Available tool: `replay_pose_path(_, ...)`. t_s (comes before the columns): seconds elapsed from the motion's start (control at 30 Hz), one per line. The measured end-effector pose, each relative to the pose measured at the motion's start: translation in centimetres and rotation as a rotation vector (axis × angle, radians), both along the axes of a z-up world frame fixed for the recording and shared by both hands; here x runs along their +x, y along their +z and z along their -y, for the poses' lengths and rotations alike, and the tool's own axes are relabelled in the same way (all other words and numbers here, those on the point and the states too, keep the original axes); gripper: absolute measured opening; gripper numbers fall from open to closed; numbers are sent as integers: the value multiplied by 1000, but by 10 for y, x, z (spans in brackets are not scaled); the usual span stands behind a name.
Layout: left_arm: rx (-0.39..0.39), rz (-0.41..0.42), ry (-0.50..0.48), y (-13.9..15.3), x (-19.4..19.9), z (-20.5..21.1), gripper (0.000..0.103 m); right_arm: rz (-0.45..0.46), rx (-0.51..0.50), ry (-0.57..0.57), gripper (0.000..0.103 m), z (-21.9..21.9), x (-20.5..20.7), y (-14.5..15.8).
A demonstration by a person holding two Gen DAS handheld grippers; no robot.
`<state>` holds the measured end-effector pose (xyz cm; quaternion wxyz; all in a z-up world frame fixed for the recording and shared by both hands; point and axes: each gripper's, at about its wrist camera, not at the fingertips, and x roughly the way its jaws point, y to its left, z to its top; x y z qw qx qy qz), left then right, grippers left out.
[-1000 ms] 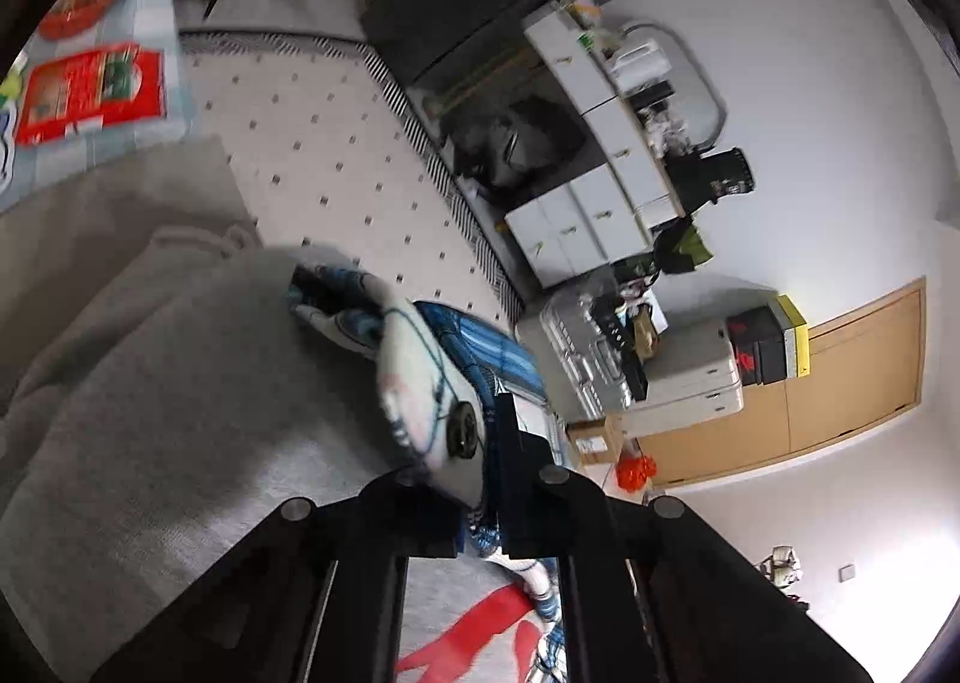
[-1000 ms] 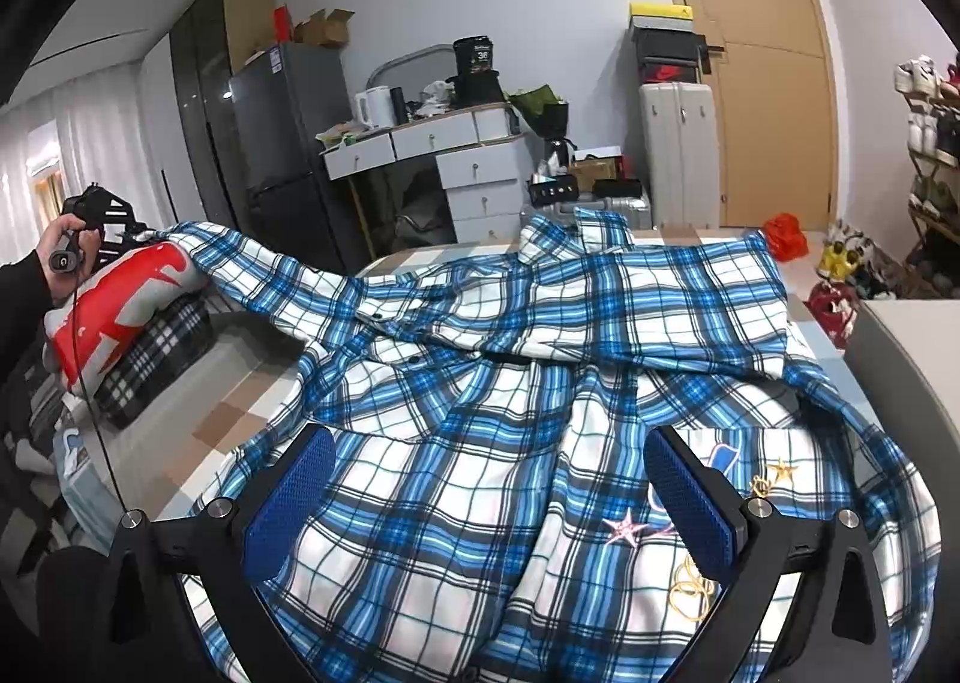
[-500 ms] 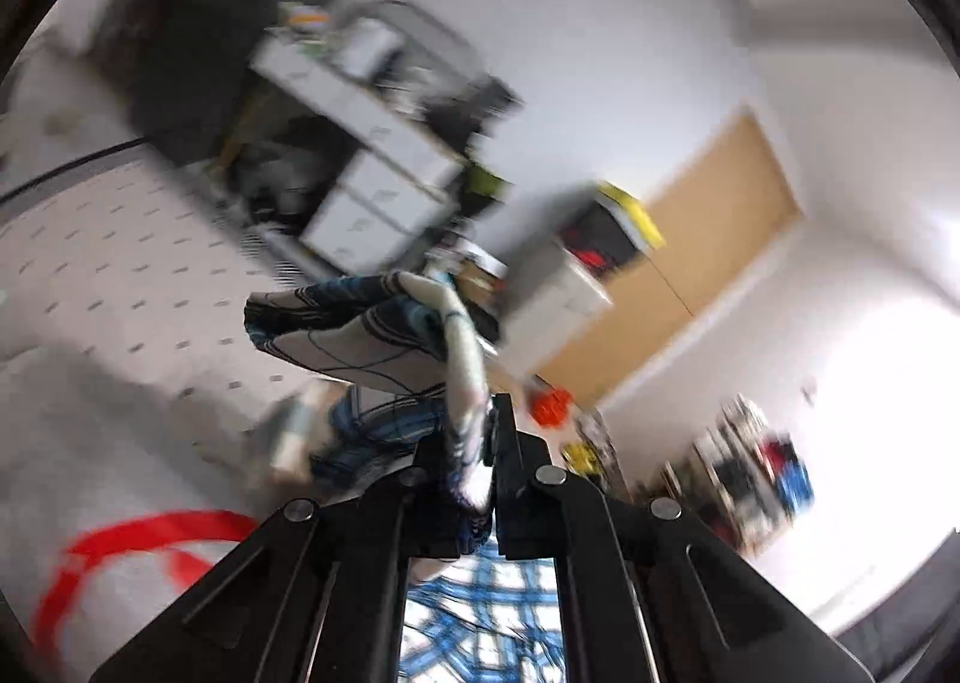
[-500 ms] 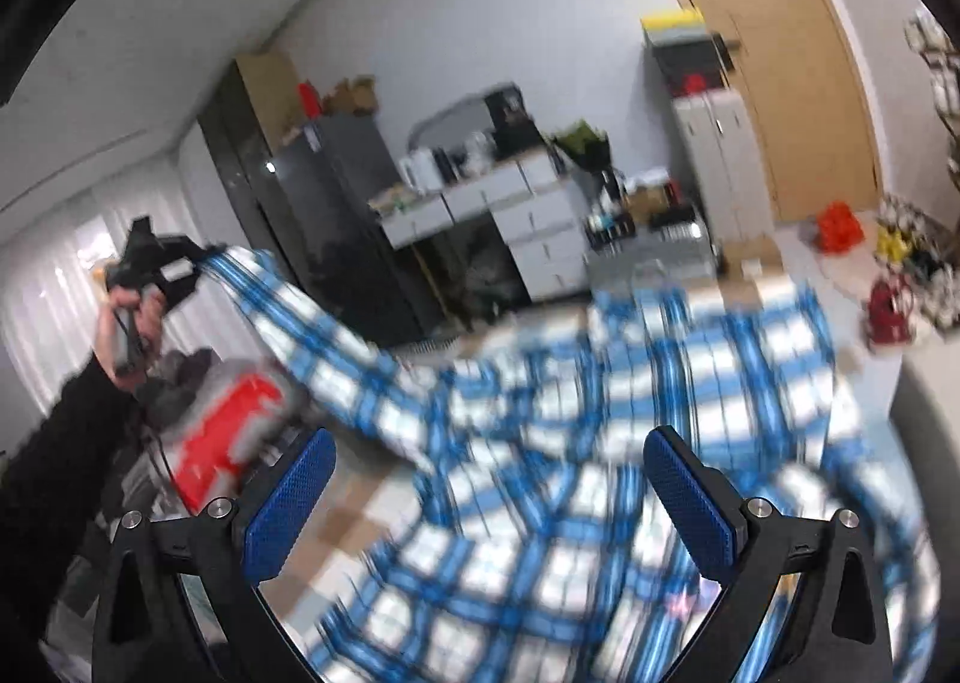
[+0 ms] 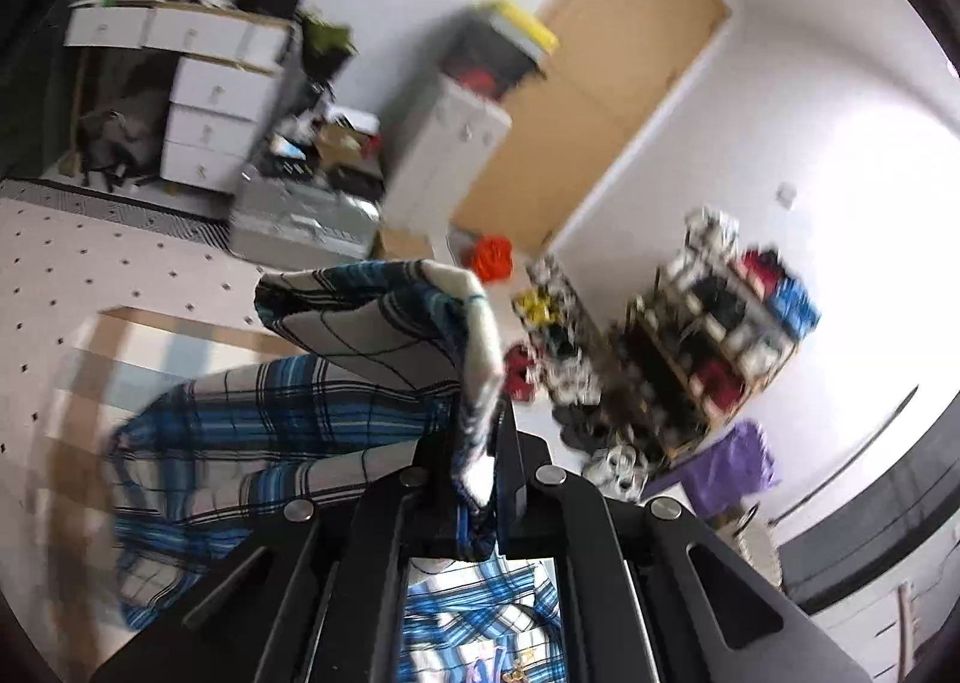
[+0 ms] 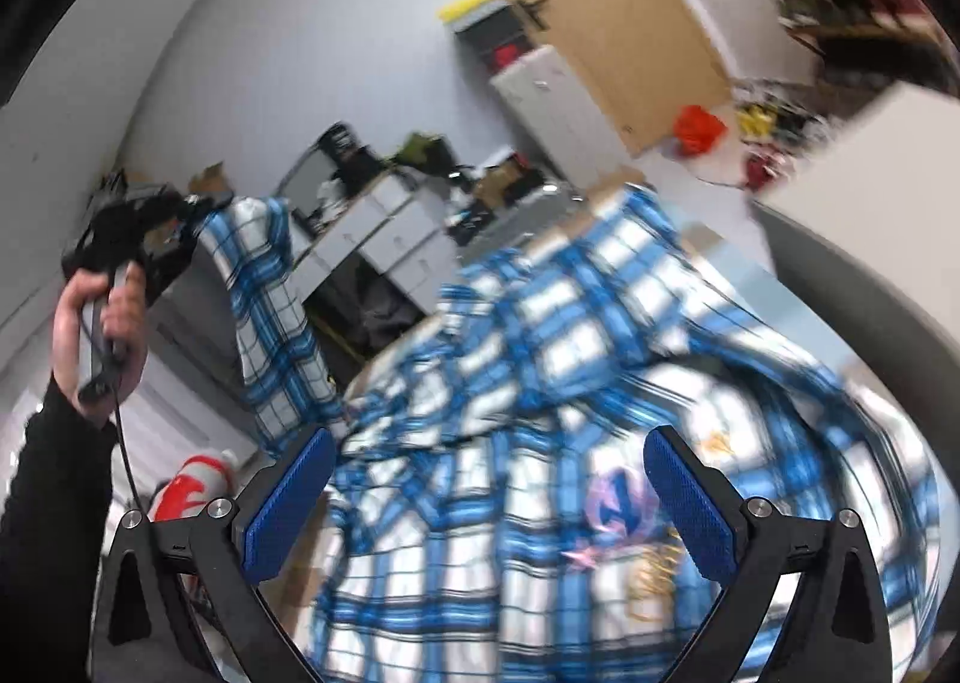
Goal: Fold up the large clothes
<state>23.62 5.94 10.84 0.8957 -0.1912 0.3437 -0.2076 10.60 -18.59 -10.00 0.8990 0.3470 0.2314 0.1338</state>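
Blue plaid flannel shirt [image 6: 540, 383] lies spread over the bed [image 6: 852, 275], body across the middle, bunched and blurred w/ motion. One sleeve [image 6: 270, 311] is lifted off toward the bed's left side, hanging from my left gripper [image 6: 186, 215], held in the left hand [image 6: 102, 323]. In the left wrist view my left gripper [image 5: 480, 479] has its jaws pinched tight on the sleeve cuff [image 5: 474, 401], cloth wedged between them. My right gripper [image 6: 489, 509] hovers over the shirt front w/ jaws wide apart, blue pads [image 6: 288, 503] clear, nothing held.

Handling, my guess: light, soft, floppy, drapes and sags, no stiffness; not fragile or slippery. Best grips = cuff, hem corners, shoulder seams, collar; avoid mid-panel, it just bunches.

Orientation: collar end seems toward the far edge of the bed, hem toward me, so long axis runs near-to-far; blur makes this approx. Raised sleeve runs up-left from the shoulder.
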Motion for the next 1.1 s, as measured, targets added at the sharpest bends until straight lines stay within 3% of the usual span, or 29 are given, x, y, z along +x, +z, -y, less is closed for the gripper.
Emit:
replay_pose_path(0.1, 27, -70, -56, -33, 17, 54, 1, -76, 48, -49, 103, 31, 0, -16)
replay_pose_path(0.23, 104, -190, -112, -110, 32, 129, 1, -59, 78, -196, 103, 78, -14, -17)
replay_pose_path(0.37, 137, -310, -132, -185, 38, 164, 1, 17, 91, -339, 103, 121, -38, -15)
replay_pose_path(0.5, 183, -393, -173, -222, 31, 186, 6, 27, 159, -365, 103, 141, -42, -19)
replay_pose_path(0.63, 145, -357, -247, -188, 20, 186, 32, 31, 201, -354, 103, 144, -41, -20)
replay_pose_path(0.67, 123, -336, -281, -175, 17, 180, 43, 34, 198, -351, 103, 143, -41, -18)
replay_pose_path(0.7, 104, -314, -317, -159, 11, 172, 63, 36, 193, -349, 103, 141, -42, -18)
replay_pose_path(0.77, 89, -292, -368, -137, 0, 164, 81, 36, 183, -339, 103, 137, -44, -17)
replay_pose_path(0.87, 112, -228, -432, -106, -27, 130, 81, 36, 179, -340, 103, 132, -43, -17)
replay_pose_path(0.93, 191, -175, -433, -97, -43, 98, 82, 34, 165, -344, 103, 128, -42, -17)
replay_pose_path(1.07, 340, -190, -279, -121, -36, 46, 84, 12, 114, -329, 103, 115, -36, -11)
replay_pose_path(1.1, 327, -224, -238, -133, -31, 27, 84, -7, 97, -317, 103, 110, -32, -7)
